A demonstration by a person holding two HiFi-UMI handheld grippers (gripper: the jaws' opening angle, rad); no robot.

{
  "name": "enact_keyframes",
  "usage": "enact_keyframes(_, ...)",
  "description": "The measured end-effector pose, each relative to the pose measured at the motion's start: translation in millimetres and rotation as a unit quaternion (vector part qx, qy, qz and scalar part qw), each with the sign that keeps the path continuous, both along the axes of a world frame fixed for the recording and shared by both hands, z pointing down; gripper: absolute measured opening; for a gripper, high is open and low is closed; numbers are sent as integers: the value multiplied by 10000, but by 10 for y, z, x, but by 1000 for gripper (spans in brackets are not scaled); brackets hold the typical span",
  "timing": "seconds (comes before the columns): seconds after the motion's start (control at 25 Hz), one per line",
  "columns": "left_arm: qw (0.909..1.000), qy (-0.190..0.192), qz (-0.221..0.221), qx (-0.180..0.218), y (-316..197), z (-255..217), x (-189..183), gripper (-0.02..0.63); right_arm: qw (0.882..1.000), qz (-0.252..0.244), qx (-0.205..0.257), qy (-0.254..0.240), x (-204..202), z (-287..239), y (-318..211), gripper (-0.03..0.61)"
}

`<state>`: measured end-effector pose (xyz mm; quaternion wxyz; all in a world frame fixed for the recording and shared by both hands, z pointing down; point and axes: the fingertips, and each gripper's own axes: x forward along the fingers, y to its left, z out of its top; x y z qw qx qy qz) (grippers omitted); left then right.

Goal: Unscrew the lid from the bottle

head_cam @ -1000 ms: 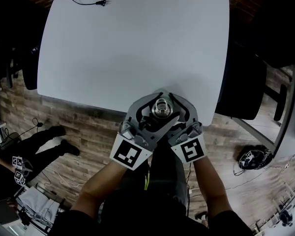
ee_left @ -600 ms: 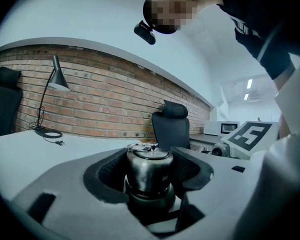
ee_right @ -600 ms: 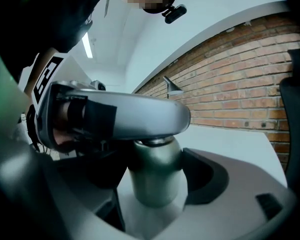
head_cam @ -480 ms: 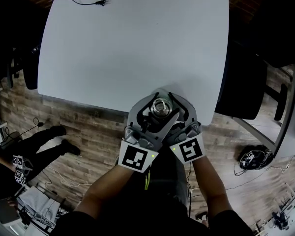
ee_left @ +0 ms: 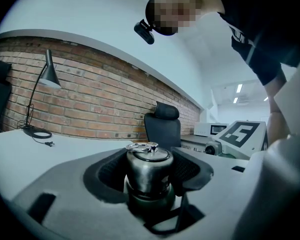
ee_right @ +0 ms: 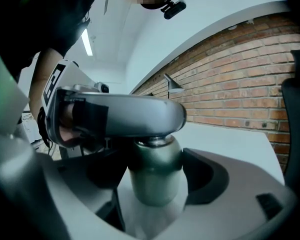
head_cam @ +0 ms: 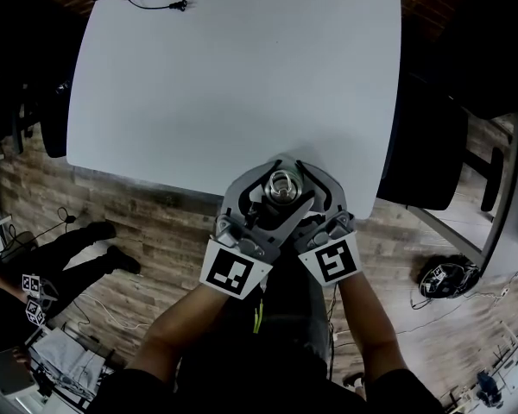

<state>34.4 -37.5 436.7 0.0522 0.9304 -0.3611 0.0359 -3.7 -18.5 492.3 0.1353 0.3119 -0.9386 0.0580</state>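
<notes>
We find the bottle (ee_right: pixel 155 184) at the 6 o'clock edge of the table (head_cam: pixel 242 76), a little toward 5 o'clock, with both grippers closed in on it. The left gripper (ee_left: pixel 152 176) comes in from 7 o'clock and the right gripper (ee_right: pixel 155 170) from 5 o'clock, so their jaws cross at the bottle.

The left gripper is clamped on the steel lid (ee_left: pixel 148 159), with a pad on each side of it and the lid's ring on top left clear. The right gripper is clamped lower down on the bottle's body, and from its own view the left jaw passes across just above it.

We judge this split to be deliberate. One grip holds the body against turning while the other is placed to twist the lid. Holding at two heights also keeps the jaws from fouling each other.

The lid sits level and seated on the neck, and we see no gap. We judge the unscrewing to be not yet done, at most just begun.

We cannot settle whether the base rests on the table or hangs just above it, because the jaws mask it.
</notes>
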Motion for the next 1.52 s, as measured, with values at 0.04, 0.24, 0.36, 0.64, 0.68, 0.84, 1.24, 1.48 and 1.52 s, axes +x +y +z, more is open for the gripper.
enact_keyframes(0.04, 10000, 5, 22, 22, -2, -18, -7, 264, 10000, 2, 0, 17, -6, 0, -1, 322)
enact_keyframes(0.24, 9997, -30, 195, 113, 10, -45, 12, 264, 9999, 5, 4, 132, 11, 19, 28, 322)
enact_keyframes(0.36, 9995, -50, 281, 112, 19, -53, 24, 264, 9999, 24, 36, 150, 30, -16, 51, 322)
enact_keyframes(0.64, 9992, 3, 372, 160, 6, -117, 12, 264, 9993, 215, 61, 310, 215, -99, 131, 322)
enact_keyframes(0.68, 9991, 6, 382, 164, 6, -136, 10, 264, 9989, 299, 29, 349, 271, -106, 156, 322)
enact_keyframes(0.84, 9988, -22, 427, 225, -2, -276, -21, 264, 9956, 799, -215, 450, 531, -128, 236, 322)
enact_keyframes(1.24, 9997, 168, 173, 94, -5, -763, -217, 264, 9833, 1769, -287, 315, 987, -624, 302, 140)
enact_keyframes(1.48, 9991, 282, -150, 280, -53, -1197, -484, 264, 9763, 2150, -99, 210, 1127, -1028, 211, 77)
enact_keyframes(1.52, 9989, 295, -202, 313, -60, -1274, -533, 264, 9755, 2190, -42, 210, 1144, -1109, 184, 44)
